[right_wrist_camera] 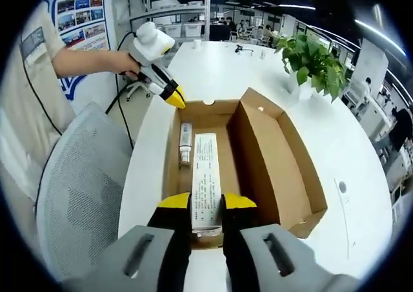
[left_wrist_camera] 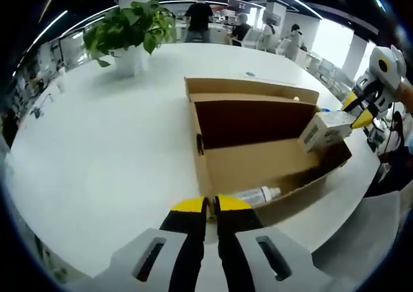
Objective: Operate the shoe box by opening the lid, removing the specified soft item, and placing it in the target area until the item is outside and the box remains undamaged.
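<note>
An open-plan office surrounds a long white table (left_wrist_camera: pixel 97 156), with a potted plant (left_wrist_camera: pixel 129 27) at its far end. On the table sits the cardboard shoe box (right_wrist_camera: pixel 271 156), lid already folded back. The right gripper (right_wrist_camera: pixel 206 205) is clamped on a white carton (right_wrist_camera: pixel 205 176), holding it above the box floor; removal seems under way (whether this is the soft item, I cannot tell). A small bottle (right_wrist_camera: pixel 185 143) remains inside. The left gripper (left_wrist_camera: pixel 210 206) hovers closed and empty by the box edge. Next: lift clear of the walls. The carton's print is too small to read.
</note>
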Demonstrator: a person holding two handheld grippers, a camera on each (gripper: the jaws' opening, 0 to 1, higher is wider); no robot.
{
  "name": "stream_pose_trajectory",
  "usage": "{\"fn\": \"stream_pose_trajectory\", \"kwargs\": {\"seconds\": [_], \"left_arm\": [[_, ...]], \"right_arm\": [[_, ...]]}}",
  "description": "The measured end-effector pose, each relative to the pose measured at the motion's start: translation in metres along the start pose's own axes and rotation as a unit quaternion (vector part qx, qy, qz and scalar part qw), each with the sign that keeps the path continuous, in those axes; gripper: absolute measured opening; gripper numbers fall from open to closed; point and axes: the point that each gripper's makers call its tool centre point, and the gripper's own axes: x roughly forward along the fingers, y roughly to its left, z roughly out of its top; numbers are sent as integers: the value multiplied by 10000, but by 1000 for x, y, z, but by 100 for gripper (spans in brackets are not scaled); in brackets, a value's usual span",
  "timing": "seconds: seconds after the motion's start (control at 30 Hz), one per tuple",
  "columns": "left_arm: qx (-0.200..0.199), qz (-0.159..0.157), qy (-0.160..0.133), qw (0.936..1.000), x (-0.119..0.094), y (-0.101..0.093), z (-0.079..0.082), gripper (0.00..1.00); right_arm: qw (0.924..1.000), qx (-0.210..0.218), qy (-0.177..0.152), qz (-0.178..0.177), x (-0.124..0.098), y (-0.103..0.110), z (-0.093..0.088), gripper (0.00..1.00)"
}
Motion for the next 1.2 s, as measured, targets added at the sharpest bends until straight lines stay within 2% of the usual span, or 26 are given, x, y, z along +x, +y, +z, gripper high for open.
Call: {"fn": "stream_pose_trajectory", "kwargs": {"seconds": [0.23,0.67,1.2], "left_arm": [[8,27,12,10000,1,2,0,2],[30,51,35,10000,4,4,0,2],[29,75,48,10000,4,3,-1,2]], "right_arm": [[9999,-96,-120,-26,-18,-7,9,14],[9992,-229,-244,-202,-69,-30,16,14],[9986,-320,-67,-420,-114,-50,-7,14]]}}
